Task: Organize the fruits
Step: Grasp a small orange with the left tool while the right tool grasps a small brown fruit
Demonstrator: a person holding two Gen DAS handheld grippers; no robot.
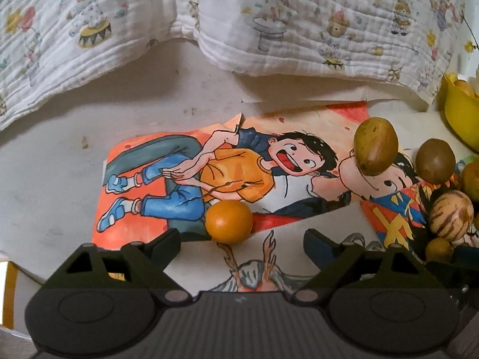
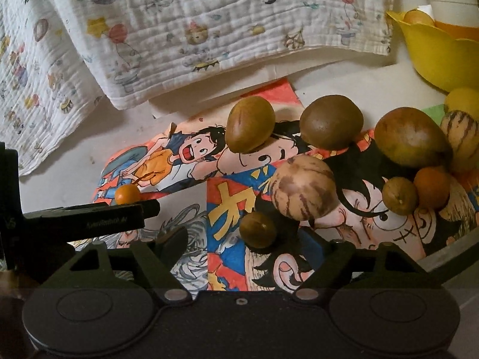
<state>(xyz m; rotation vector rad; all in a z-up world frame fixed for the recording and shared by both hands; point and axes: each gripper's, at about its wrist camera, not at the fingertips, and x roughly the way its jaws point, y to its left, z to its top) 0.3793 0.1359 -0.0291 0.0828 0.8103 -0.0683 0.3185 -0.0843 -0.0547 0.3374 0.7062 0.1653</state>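
1. Left gripper (image 1: 242,246): fingers spread wide, nothing held. No pad contact visible.
2. Small orange fruit (image 1: 229,222) lies on the desk, on the cartoon drawing (image 1: 179,173), just ahead of the fingertips and roughly on the centreline of the gap, slightly nearer the left finger (image 1: 163,243). It is at the mouth of the gap, not between the pads; the right finger (image 1: 321,246) is apart from it.
3. Further right in the left view: olive-brown oval fruit (image 1: 375,146), rounder brown fruit (image 1: 435,161), striped pale fruit (image 1: 452,214) at the frame edge. All well clear of the left fingers.
4. Yellow bowl (image 1: 458,113) far right on the desk, with fruit inside.
5. Right view, far left: the left gripper's finger crosses the frame, with the small orange fruit (image 2: 127,194) at its tip.
6. Right gripper (image 2: 250,246): fingers open partway, gripping nothing.
7. Small brown fruit (image 2: 258,229) sits in the gap near the fingertips, about midway. Whether the pads touch it I cannot tell; none shows plainly pressing.
8. Striped pale fruit (image 2: 304,188) just beyond it, touching or nearly so.
9. Behind and right: three brown fruits in a row (image 2: 330,122), a small brown one (image 2: 399,196) beside a second orange fruit (image 2: 431,188), yellow bowl (image 2: 440,56) top right.
10. Printed muslin cloth (image 2: 209,36) along the back of the desk.
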